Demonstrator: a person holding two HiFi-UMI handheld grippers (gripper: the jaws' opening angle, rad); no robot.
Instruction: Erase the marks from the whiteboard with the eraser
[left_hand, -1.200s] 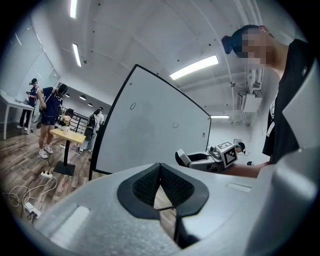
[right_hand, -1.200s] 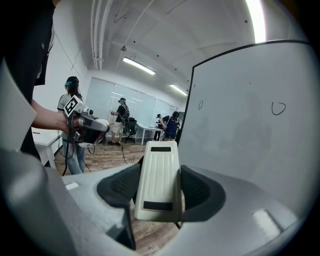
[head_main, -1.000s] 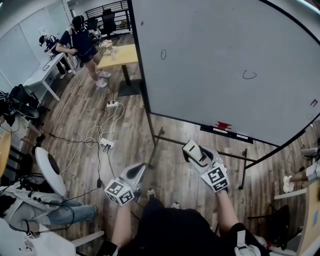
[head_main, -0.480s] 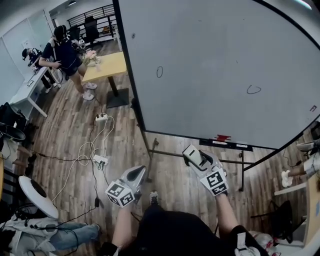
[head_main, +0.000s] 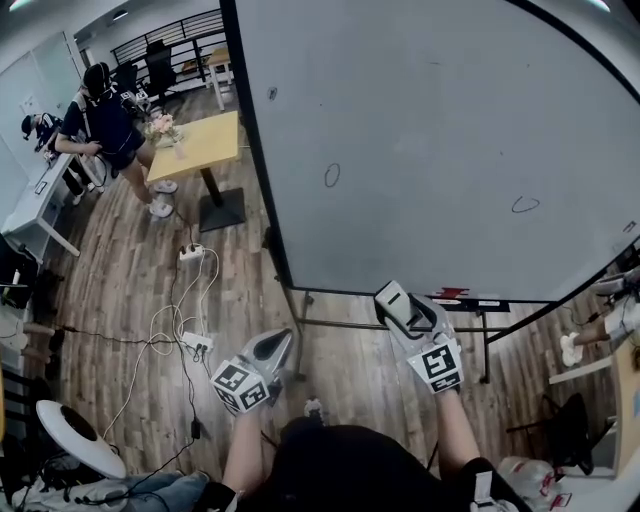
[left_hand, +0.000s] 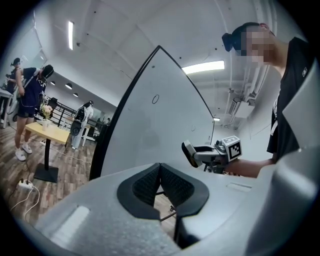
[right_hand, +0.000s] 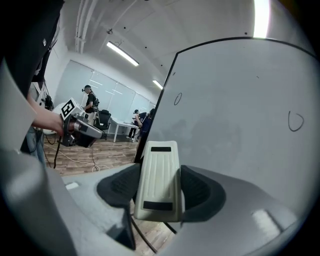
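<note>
The wooden floor (head_main: 130, 270) carries most things here. One white plug box (head_main: 190, 253) lies near the yellow table (head_main: 200, 145), and a second plug box (head_main: 197, 343) lies closer to us. Long white cords (head_main: 160, 325) loop between them. The table stands on a flat black foot (head_main: 220, 212) and has something pale on top (too small to tell what). The ledge (head_main: 485, 305) under the whiteboard (head_main: 430, 130) holds a small red thing (head_main: 450, 293).
</note>
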